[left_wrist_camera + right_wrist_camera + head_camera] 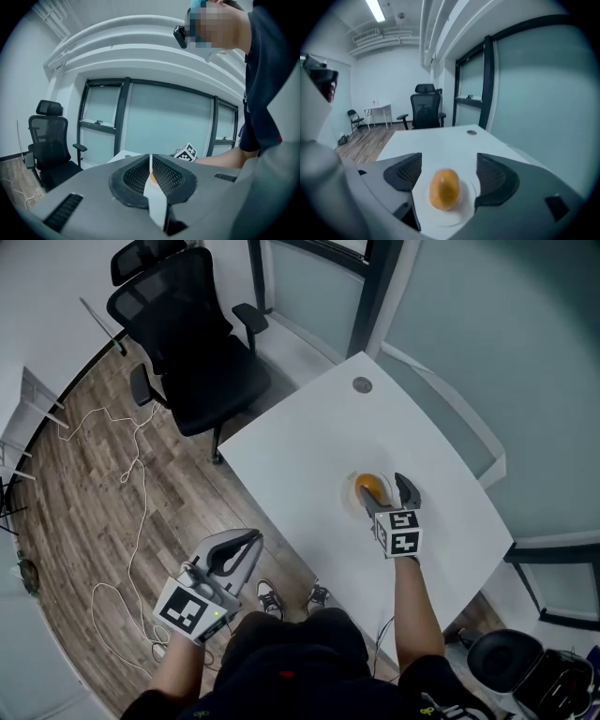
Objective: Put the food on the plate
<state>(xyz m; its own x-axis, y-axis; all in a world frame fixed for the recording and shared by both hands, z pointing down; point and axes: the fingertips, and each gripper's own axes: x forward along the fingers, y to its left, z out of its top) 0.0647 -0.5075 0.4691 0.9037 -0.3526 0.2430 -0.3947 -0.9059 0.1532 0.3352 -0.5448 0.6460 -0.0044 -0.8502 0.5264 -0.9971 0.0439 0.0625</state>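
An orange, egg-shaped piece of food (444, 188) lies on a small white plate (464, 211) on the white table (309, 456). In the head view the food (369, 487) and plate (351, 493) sit right of the table's middle. My right gripper (389, 491) is open, its jaws standing either side of the food without touching it. My left gripper (242, 554) is off the table's near edge at lower left, shut with nothing held; through its thin slit a sliver of orange shows.
A black office chair (192, 343) stands beyond the table's far left side. A round cable grommet (362, 384) sits near the table's far corner. White cable (131, 484) trails over the wood floor. Glass walls (534, 93) run along the table's right.
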